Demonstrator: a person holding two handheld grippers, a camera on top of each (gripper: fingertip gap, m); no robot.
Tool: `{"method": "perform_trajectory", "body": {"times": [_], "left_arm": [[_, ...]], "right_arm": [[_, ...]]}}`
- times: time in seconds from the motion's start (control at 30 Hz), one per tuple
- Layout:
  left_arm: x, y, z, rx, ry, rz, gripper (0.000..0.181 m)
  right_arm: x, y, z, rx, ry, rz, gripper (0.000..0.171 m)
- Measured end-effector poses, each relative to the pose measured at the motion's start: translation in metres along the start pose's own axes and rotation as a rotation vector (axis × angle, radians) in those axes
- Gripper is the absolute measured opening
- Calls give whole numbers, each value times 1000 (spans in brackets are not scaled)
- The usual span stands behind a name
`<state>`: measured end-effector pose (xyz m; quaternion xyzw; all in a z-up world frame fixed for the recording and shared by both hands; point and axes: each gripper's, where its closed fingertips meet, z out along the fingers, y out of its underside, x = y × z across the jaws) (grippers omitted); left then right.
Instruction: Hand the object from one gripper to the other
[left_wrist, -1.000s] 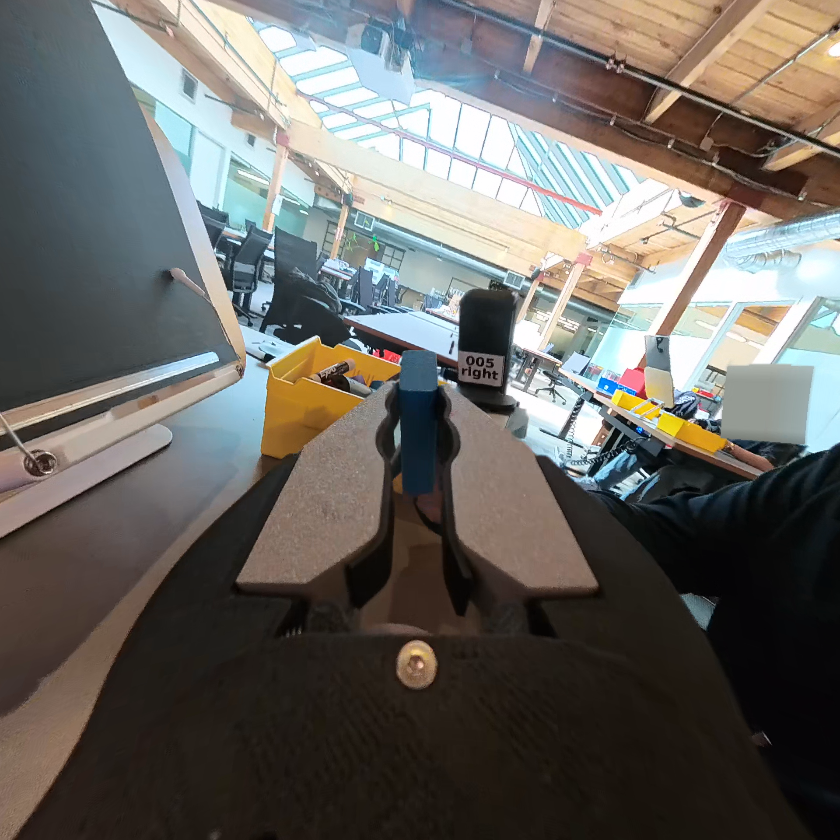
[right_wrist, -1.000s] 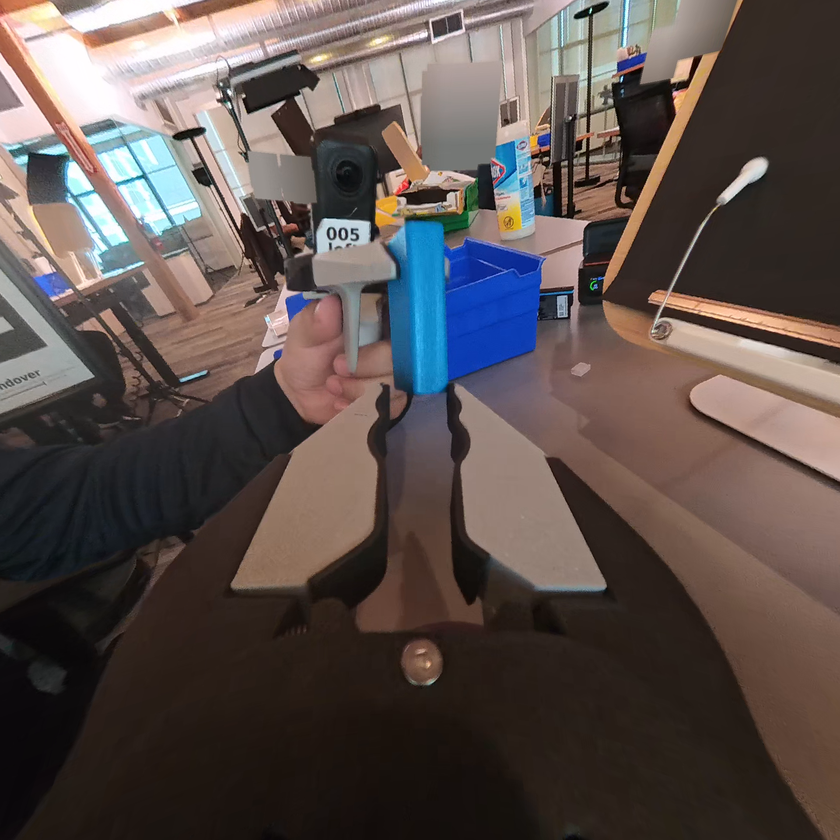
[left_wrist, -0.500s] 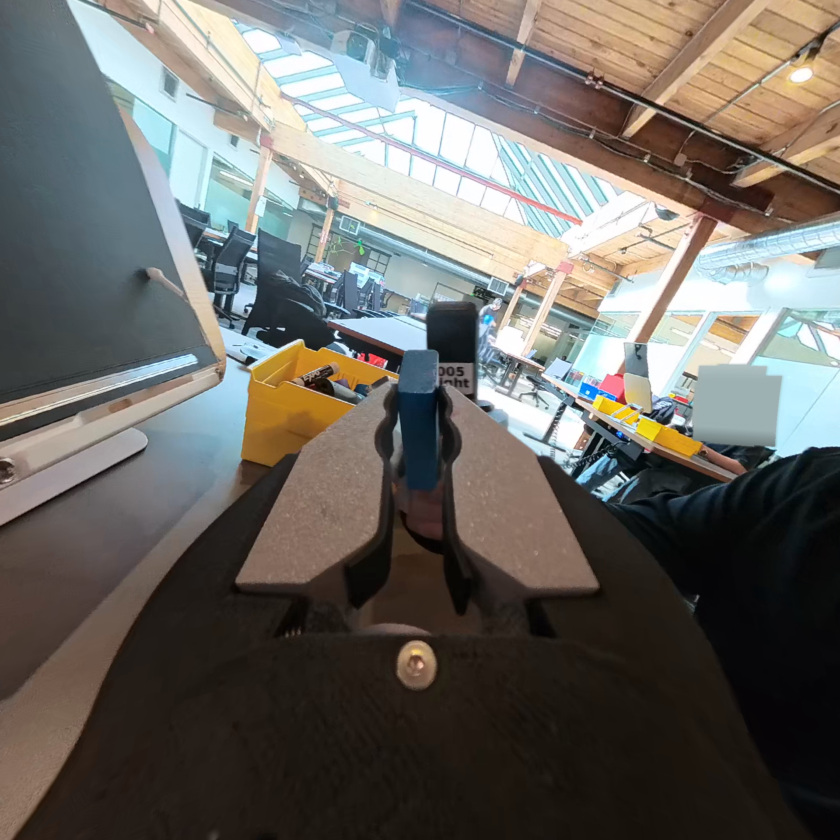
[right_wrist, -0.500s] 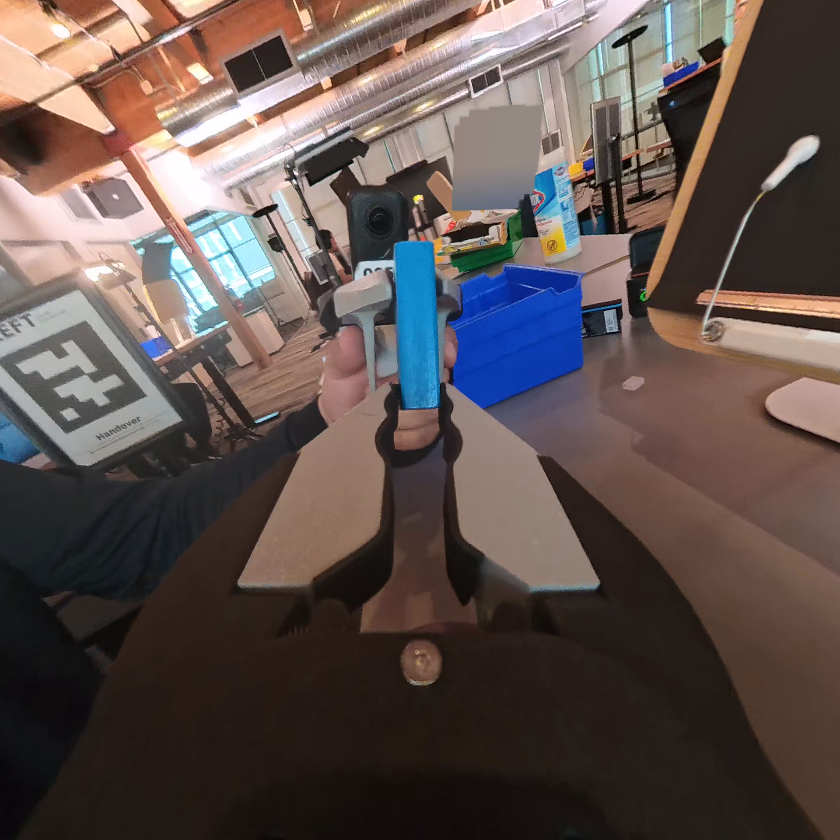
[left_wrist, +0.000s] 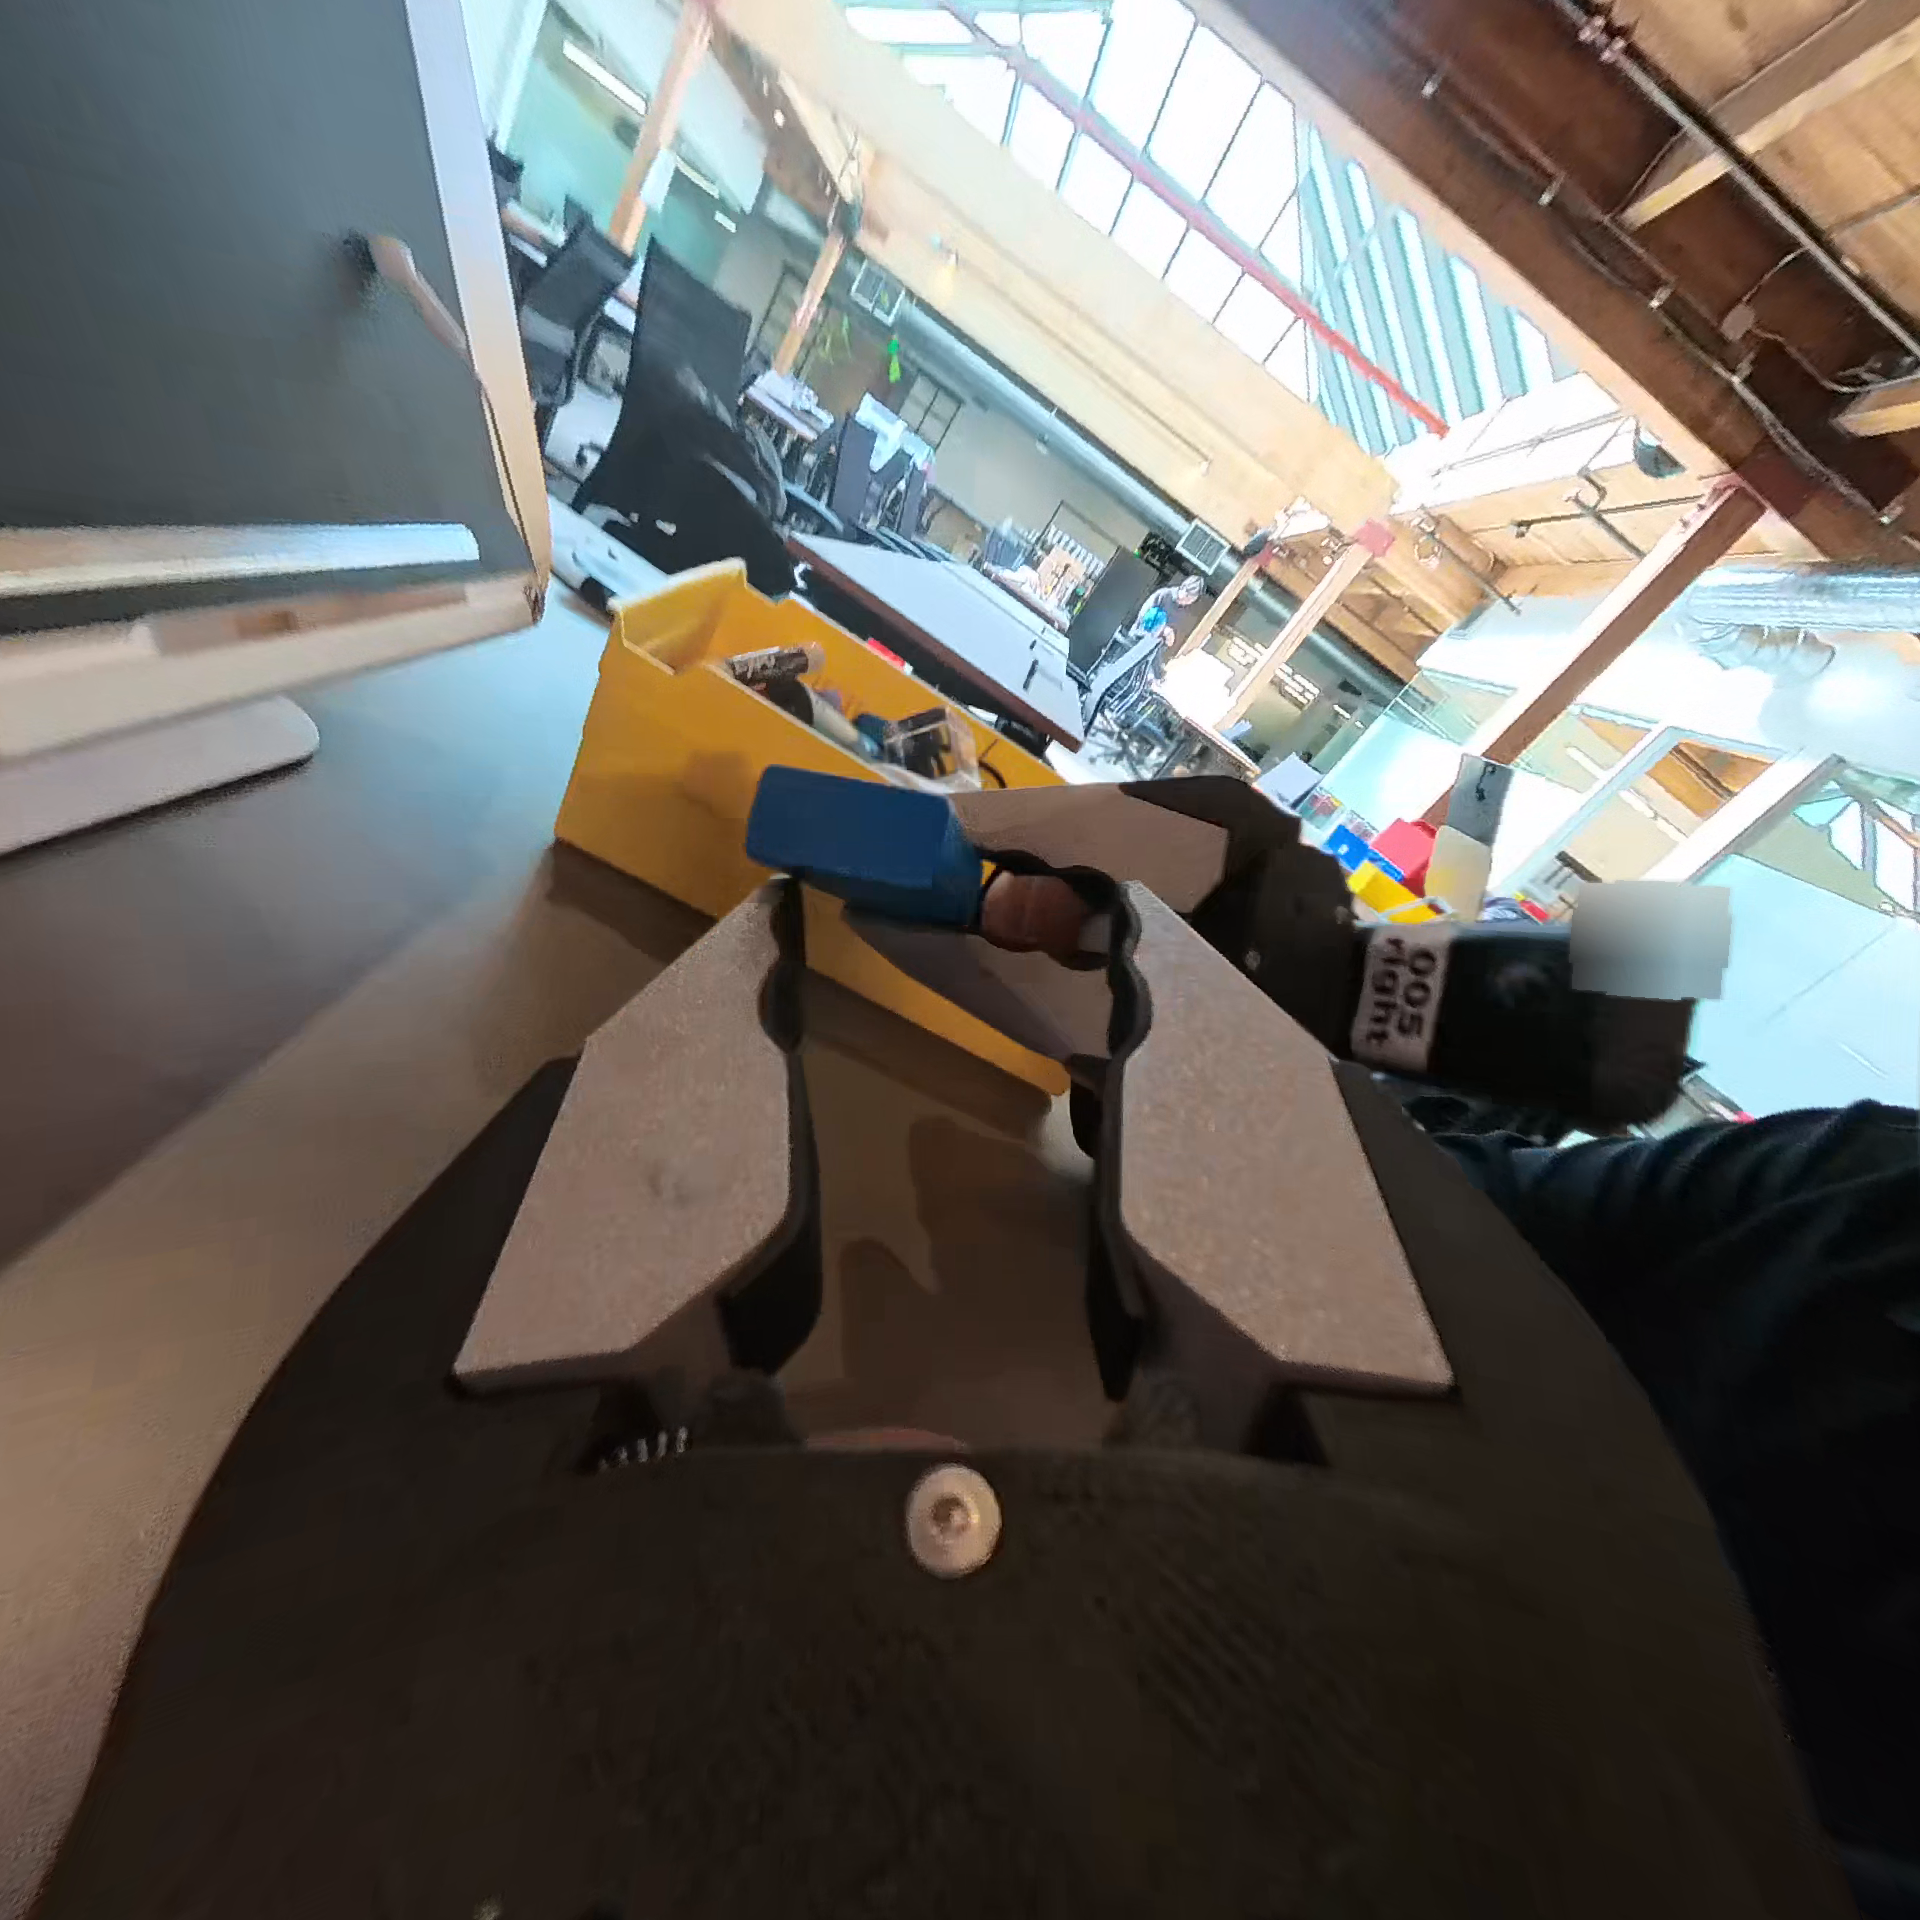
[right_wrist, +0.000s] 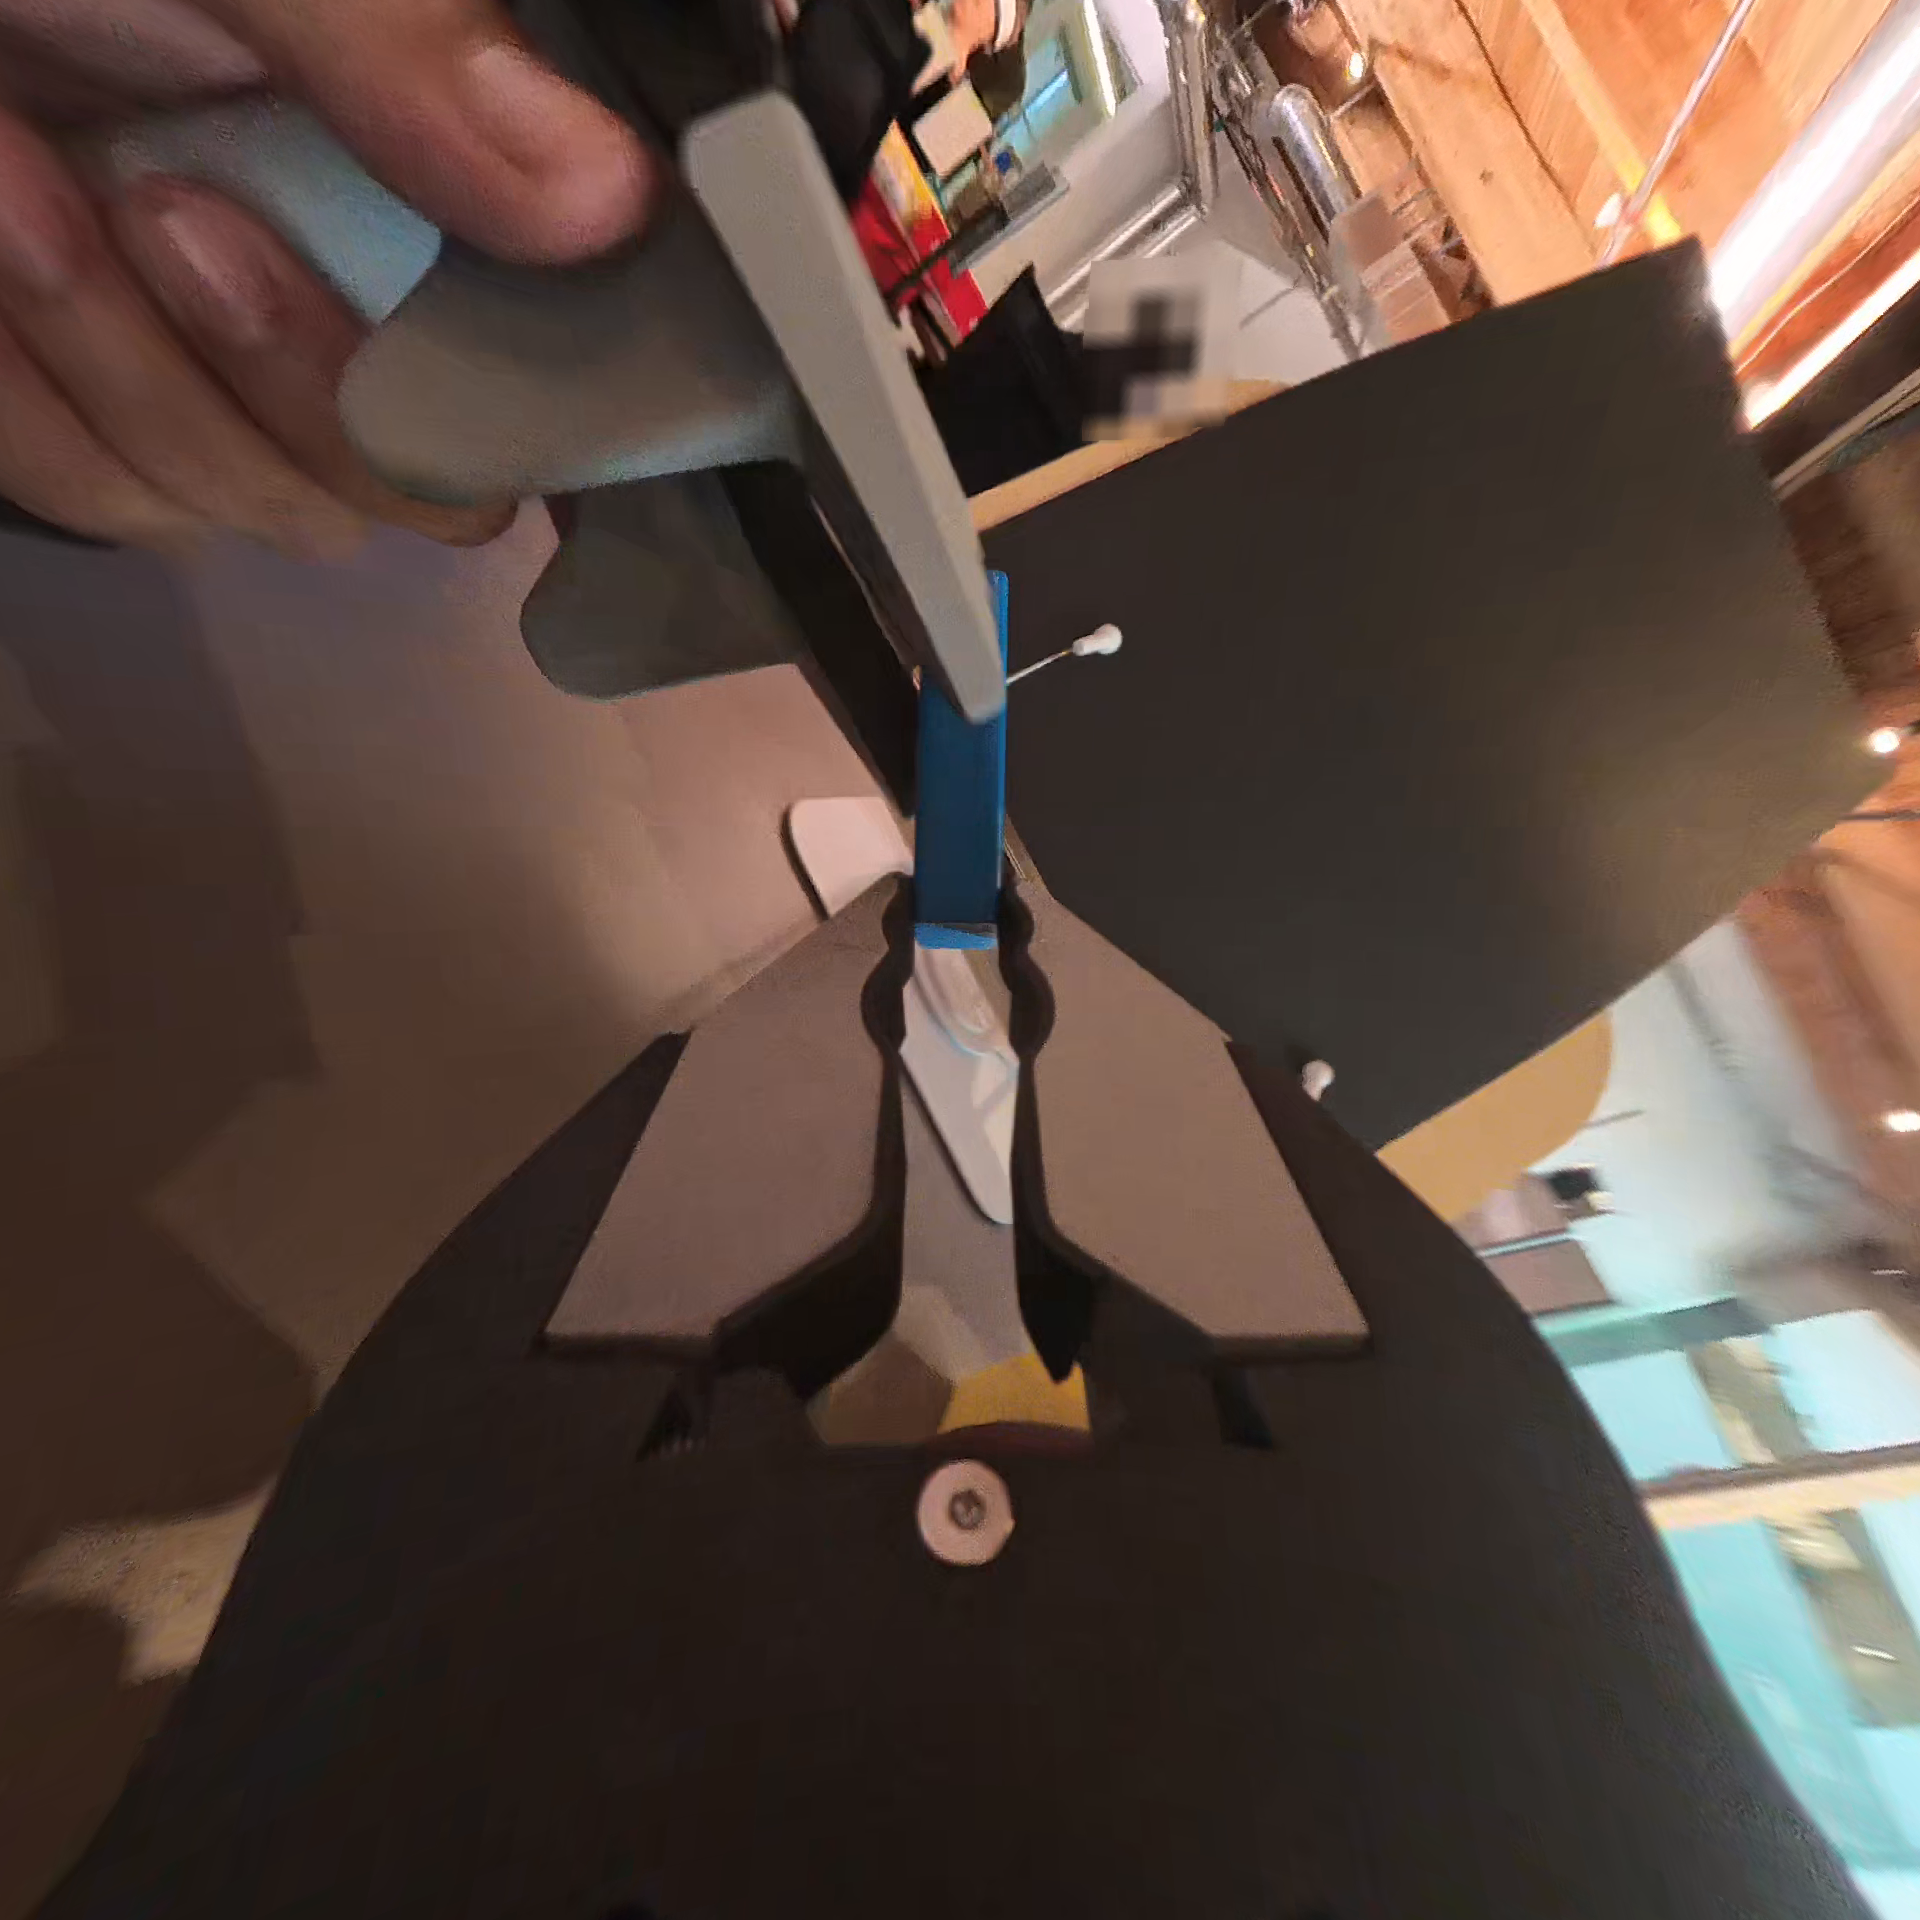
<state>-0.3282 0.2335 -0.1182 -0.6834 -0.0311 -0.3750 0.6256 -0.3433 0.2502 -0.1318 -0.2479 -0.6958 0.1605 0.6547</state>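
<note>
The blue block is clamped between the grey fingers of my right gripper, which reaches in from the right in the left wrist view. My left gripper is open, with its jaws spread wide just under and behind the block. In the right wrist view my right gripper is shut on the near end of the blue block. One finger of the left gripper crosses the block's far end, with a hand on its handle. I cannot tell if that finger touches the block.
A yellow bin of small items stands on the dark table just beyond the grippers. A black board on a white stand rises at the left; it also shows in the right wrist view. A dark sleeve is at the right. The tips of both grippers are at nearly the same place.
My left gripper has opened and let go of the blue block. My right gripper has shut on it. Both views have rolled, and the block now lies sideways in the left wrist view.
</note>
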Motion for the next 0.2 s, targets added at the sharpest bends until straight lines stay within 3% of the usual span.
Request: {"method": "perform_trajectory", "body": {"times": [0.2], "left_arm": [[-1,0,5,27,20,-67,54]], "right_arm": [[4,-4,-1,-27,123,-325,13]]}}
